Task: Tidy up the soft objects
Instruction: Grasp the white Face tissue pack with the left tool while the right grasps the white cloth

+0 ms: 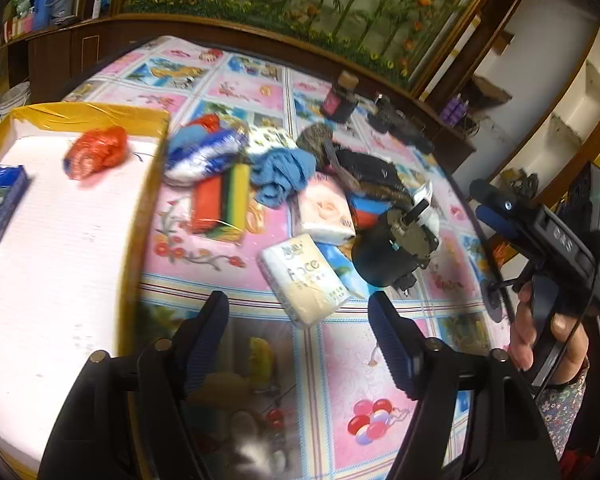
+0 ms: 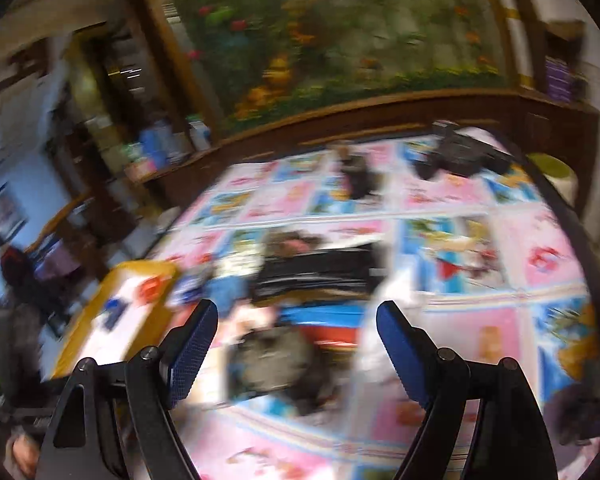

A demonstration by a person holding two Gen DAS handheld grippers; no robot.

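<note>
Tissue pack (image 1: 305, 282) lies on the table (image 1: 352, 364), just ahead of the left gripper (image 1: 300, 332), long axis slanting toward lower right. Left jaws apart, empty, nearer. Right gripper (image 2: 296, 336) also spread, empty, view blurred. Yellow-rimmed tray (image 1: 140, 208) sits left.

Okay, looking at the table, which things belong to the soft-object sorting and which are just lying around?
Job: tissue pack, blue cloth, sponge pack, red bag already in the yellow-rimmed tray.
Lying about: black motor part, dark bottle.
</note>
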